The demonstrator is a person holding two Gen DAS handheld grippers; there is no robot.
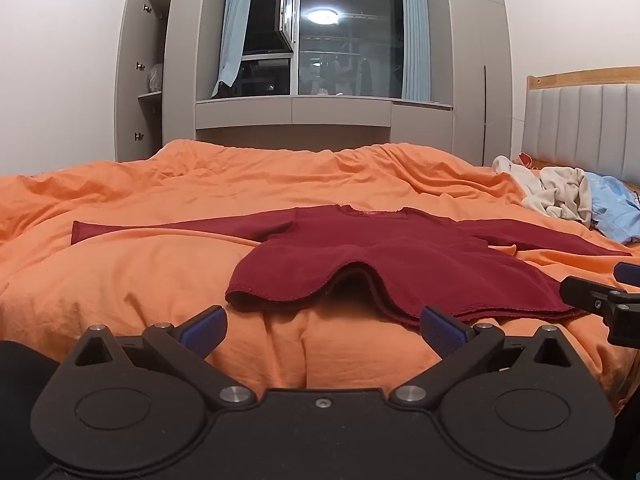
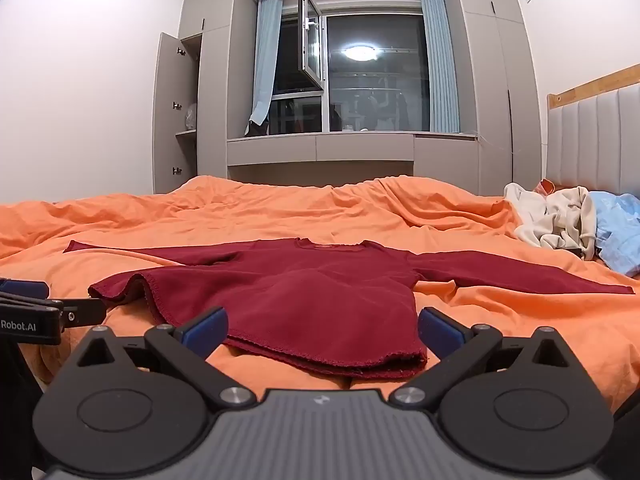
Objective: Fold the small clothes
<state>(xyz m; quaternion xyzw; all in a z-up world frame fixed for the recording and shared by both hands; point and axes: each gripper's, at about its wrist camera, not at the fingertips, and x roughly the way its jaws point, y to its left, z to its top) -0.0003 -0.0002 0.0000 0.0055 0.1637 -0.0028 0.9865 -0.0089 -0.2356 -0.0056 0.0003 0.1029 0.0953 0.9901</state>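
Two pairs of black tongs with blue padded tips hover low over a bed, side by side. The left tongs [image 1: 323, 330] are spread wide and grasp nothing. The right tongs [image 2: 322, 330] are spread just as wide, also empty.

Just beyond both tips lies a dark red long-sleeved top [image 1: 360, 256], the landmark here. It is spread face up on the orange duvet [image 1: 160, 280], neckline away from the tongs, hem nearest them. Both sleeves stretch straight out to either side. The cloth looks soft and knitted, with a stitched edge along the hem. At the left part of the hem the fabric humps up in a small arch, showing a gap beneath; the rest lies flat. The right tongs straddle the hem's right corner without touching it.

The duvet under the top is rumpled, in soft folds. To the right of the top, well apart, sits a crumpled heap of cream clothes [image 2: 556, 220] beside a pale blue garment [image 2: 618, 236]. Behind that heap rises a grey padded headboard [image 2: 592, 136]. Beyond the top stand grey cupboards [image 2: 480, 100] around a dark window [image 2: 372, 76].
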